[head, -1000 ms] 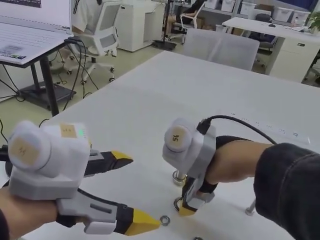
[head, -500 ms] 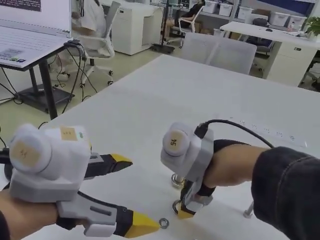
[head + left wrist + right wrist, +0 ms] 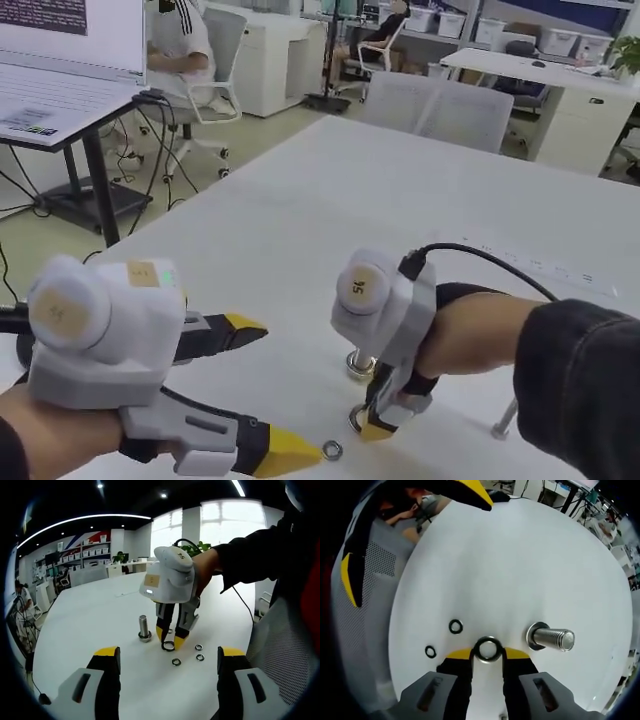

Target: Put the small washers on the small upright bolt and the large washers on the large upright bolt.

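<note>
Where its two yellow-tipped jaws meet, the right hand-held gripper point(image 3: 487, 653) is clamped on a large washer point(image 3: 487, 649), pinching it by the near rim so the dark ring juts out ahead of the tips, low over the table point(image 3: 300, 230). Just beside the washer, with a narrow gap between them, the large bolt point(image 3: 360, 366) stands upright, its threaded shank uncovered and a wider collar at its foot; whether that collar is the bolt's own head or a washer cannot be told. Three small washers point(image 3: 199, 647) lie flat and loose on the white top close to the right hand-held gripper's tips. The small bolt point(image 3: 503, 420), thin and pale, stands on the far side of the right forearm, close against the dark sleeve point(image 3: 580, 380), so the hand lies between the two bolts.

The left hand-held gripper point(image 3: 272, 385) hovers at the near left with its jaws spread wide and nothing between them, pointing toward the right one; its lower tip sits just beside one of the loose rings.

Beyond the large bolt the top runs wide and bare to its far edge, where a grey chair point(image 3: 440, 105) is drawn up. The table's left edge runs diagonally close past the left hand-held gripper, with floor beyond.
</note>
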Motion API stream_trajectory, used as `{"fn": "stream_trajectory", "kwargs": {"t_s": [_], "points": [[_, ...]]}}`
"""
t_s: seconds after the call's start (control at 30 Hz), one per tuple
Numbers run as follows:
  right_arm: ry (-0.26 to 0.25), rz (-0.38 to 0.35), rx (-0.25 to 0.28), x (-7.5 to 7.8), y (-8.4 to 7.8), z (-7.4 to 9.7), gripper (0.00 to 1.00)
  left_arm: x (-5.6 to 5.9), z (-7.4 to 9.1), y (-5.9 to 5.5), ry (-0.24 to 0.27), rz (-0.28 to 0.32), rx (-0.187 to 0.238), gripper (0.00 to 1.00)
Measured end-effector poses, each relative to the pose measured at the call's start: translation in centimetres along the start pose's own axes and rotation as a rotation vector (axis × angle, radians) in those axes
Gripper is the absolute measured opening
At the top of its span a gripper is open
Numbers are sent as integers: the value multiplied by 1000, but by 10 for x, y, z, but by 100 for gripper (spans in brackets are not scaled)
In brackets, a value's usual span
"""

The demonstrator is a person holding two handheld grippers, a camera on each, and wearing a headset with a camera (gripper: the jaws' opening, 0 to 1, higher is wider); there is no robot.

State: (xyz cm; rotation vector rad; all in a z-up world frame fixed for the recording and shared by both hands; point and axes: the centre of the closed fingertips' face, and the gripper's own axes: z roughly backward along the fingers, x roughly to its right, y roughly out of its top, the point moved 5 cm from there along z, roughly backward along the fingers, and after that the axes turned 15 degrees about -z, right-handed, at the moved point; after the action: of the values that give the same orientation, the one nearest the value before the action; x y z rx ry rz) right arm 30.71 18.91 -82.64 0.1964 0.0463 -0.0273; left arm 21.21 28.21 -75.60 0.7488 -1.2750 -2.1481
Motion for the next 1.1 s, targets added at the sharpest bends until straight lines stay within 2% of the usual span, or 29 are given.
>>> {"fn": "stream_trajectory", "kwargs": {"t_s": [0.17,0.5,0.83,1.1], "points": [[-5,6,-13,1,-5,4,23,0,0,0,-1,-2,-5,79],[-18,-9,-1,8,-12,21,23,2,-1,0,-9,-6,-14,79],[-55,-24,10,20,-17,50,23,3,-1,-1,-15,-5,-13,79],[-93,-16,32,26,-9,72,23,3,-2,0,-19,-7,-11,79]]}}
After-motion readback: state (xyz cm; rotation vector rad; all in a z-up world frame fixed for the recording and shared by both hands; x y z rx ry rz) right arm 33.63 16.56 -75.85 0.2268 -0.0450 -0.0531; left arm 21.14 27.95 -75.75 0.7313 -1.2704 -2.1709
